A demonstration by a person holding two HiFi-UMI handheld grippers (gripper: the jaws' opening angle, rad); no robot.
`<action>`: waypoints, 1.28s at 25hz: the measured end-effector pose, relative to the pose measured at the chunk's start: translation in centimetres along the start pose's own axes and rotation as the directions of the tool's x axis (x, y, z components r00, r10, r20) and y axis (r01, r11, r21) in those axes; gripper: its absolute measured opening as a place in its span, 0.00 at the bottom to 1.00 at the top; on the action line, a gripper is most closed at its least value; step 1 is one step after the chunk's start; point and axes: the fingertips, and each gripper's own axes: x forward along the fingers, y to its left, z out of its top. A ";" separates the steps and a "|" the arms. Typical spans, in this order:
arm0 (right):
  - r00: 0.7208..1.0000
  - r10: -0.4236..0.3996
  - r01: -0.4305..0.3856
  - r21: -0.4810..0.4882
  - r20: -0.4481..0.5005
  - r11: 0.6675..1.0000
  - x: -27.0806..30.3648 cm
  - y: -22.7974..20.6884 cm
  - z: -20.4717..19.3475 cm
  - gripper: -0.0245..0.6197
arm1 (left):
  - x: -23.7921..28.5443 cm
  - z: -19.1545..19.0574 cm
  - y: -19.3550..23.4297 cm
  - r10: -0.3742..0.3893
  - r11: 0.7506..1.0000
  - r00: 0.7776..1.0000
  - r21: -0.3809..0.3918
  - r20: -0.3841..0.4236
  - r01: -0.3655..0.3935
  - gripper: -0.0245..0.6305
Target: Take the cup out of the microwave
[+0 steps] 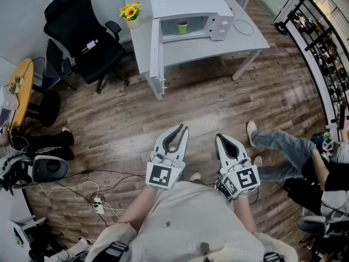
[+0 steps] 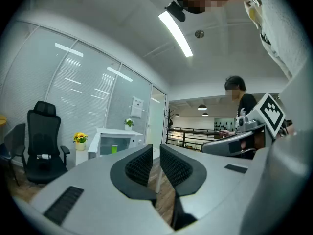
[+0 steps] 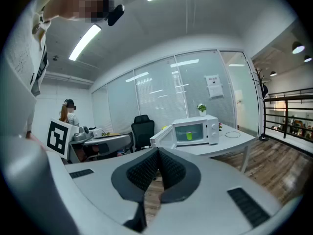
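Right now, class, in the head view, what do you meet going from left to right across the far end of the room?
black office chair → yellow flowers → open microwave door → green cup → cable loop → shelves

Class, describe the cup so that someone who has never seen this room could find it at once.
Find the white table; a white microwave stands on it, door swung open. The cup stands inside it, alone. It is small and bright green, unlike the yellow flowers beside the microwave.
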 end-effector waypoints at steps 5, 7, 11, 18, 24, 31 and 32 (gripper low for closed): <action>0.999 -0.027 0.026 0.046 0.029 0.999 -10.7 0.1 -2.1 0.05 | -5.6 -1.1 -8.5 0.017 0.999 1.000 -0.039 0.005 -0.017 0.21; 0.999 -0.032 0.030 0.070 0.022 0.997 -14.4 0.5 -3.7 0.05 | -8.0 -1.9 -12.2 0.009 1.000 1.000 -0.018 0.013 -0.009 0.21; 1.000 -0.017 0.015 0.053 0.026 0.998 -19.4 1.9 -5.9 0.05 | -12.1 -3.9 -17.5 0.006 1.000 1.000 -0.002 -0.006 -0.006 0.21; 0.998 -0.020 0.017 0.049 0.054 0.999 -24.6 3.6 -6.1 0.05 | -14.6 -3.6 -20.6 0.001 1.000 1.000 0.009 -0.013 -0.001 0.32; 0.998 -0.030 0.028 0.036 0.058 0.999 -27.2 2.4 -6.6 0.05 | -14.8 -3.7 -24.1 -0.030 0.999 0.999 0.031 0.026 0.030 0.32; 0.997 -0.041 0.037 0.061 0.063 0.997 -27.5 2.1 -7.2 0.05 | -15.1 -5.0 -23.5 0.005 1.000 1.000 0.018 -0.030 -0.005 0.32; 0.997 -0.045 0.041 0.071 0.065 0.997 -27.3 1.9 -7.1 0.05 | -14.6 -4.7 -23.1 0.012 1.000 1.000 0.014 -0.029 -0.012 0.32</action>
